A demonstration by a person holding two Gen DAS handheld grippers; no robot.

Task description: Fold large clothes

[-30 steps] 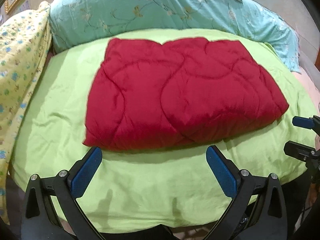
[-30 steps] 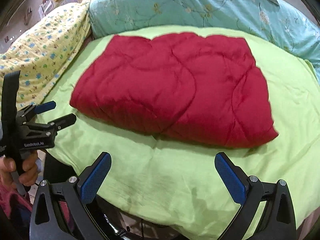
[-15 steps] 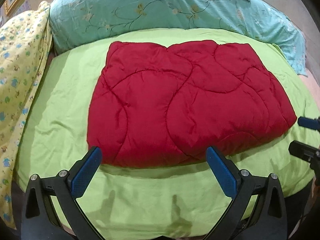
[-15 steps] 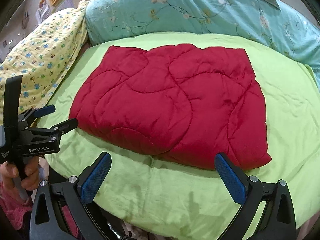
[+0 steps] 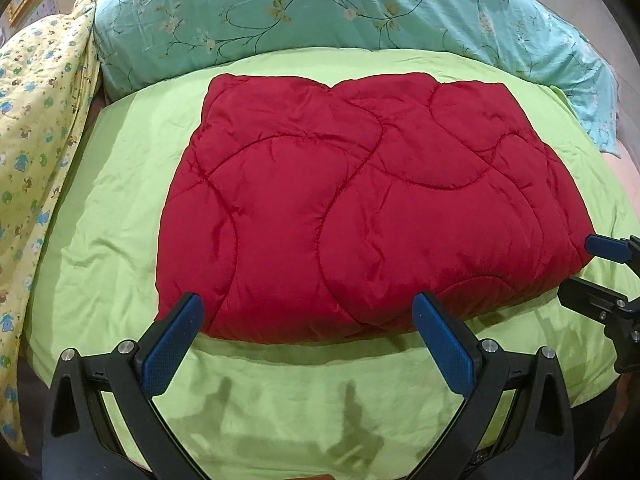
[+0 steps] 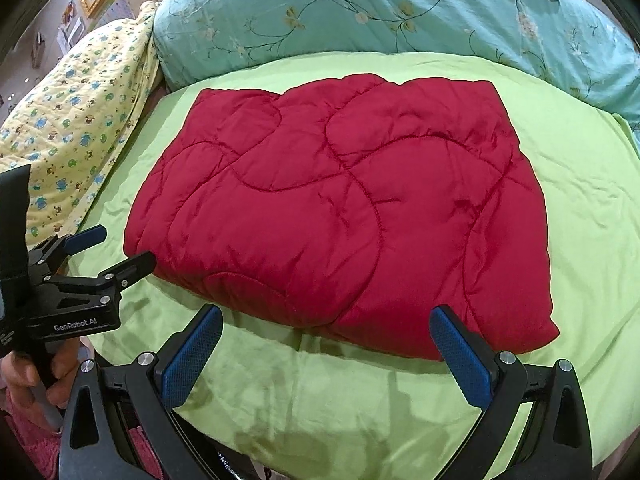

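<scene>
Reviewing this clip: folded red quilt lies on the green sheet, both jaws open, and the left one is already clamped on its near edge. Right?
Not quite. The left gripper is open and holds nothing; in the left wrist view its jaws stand apart before the red quilt's near edge. The rest holds: the right gripper is open too, over the green sheet.

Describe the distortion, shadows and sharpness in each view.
Left wrist view: fisheye bends the green sheet, finger shadows fall on it below the sharp red quilt. Right wrist view: same bending, dark corners, soft shadows near the open right gripper.
</scene>
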